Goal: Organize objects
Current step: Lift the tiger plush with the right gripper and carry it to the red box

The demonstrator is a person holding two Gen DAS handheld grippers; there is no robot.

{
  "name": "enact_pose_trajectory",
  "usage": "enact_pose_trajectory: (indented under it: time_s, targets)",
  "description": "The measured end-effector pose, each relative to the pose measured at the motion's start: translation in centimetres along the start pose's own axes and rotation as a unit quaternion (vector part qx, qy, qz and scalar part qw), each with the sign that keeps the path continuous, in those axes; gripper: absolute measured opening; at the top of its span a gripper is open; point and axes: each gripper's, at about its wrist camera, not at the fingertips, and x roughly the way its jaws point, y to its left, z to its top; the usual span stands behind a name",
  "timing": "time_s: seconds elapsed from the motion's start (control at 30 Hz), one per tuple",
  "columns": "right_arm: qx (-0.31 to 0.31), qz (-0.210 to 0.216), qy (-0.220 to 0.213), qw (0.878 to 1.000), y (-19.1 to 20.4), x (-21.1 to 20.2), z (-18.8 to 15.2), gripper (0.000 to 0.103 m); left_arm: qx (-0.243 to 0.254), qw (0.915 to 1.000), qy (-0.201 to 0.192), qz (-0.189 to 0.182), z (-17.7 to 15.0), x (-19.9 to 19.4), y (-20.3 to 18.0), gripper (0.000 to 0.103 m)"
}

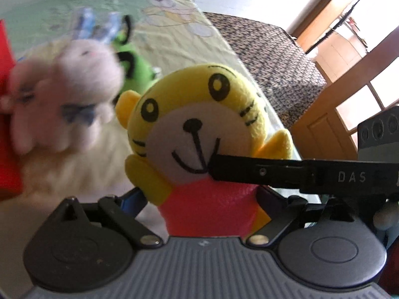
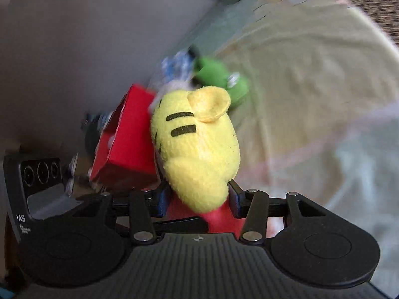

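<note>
Both grippers are on one toy: a yellow tiger plush (image 1: 199, 124) in a pink-red outfit, held up off the bed (image 1: 179, 42).

Right gripper (image 2: 198, 199): blue-padded fingers (image 2: 162, 199) pinch the plush at its pink lower body, just under the yellow head. The jaws are narrowed and the fabric bulges between them. In the right wrist view the head stands toward 12 o'clock and leans slightly to 1.

Left gripper (image 1: 199, 196): fingers (image 1: 132, 199) spread wide, one on each side of the pink torso. I cannot tell whether the pads press the cloth or only flank it; they look slack against it. The right gripper's black finger crosses the left wrist view from 3 o'clock and ends at the plush's chin.

Surroundings: a white rabbit plush (image 1: 64, 92) at 9 to 10 o'clock in the left wrist view, blurred; a green plush (image 1: 134, 69) behind it; a red box (image 2: 124, 139) at 9 to 10 o'clock of the tiger in the right wrist view, close beside its head.

Risks, as judged:
- The grip sits low and the head is large and soft. A fast swing may let the head flop and drag the body out of the pinch.
- If the left fingers let go while the right pinch holds only loose fabric, the plush could slip onto the bed.
- Two grippers moving unequally on one toy could twist or stretch it, or knock fingers together.
- The head passes close to the red box and rabbit plush; a brush there could topple them.
</note>
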Motion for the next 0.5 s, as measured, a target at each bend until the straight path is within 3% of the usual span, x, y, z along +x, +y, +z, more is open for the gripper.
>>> enact_pose_trajectory:
  time_s: [0.3,0.5]
  targets:
    - [-0.078,0.044,0.111,0.990,4.8,6.0,-2.2,0.049,-0.056,0.9974,-0.005,0.044,-5.1,-4.3,4.0,0.093]
    - [-0.113,0.063,0.148,0.980,9.0,9.7,-4.2,0.049,-0.096,0.9931,-0.018,0.064,-8.3,-7.9,7.2,0.093]
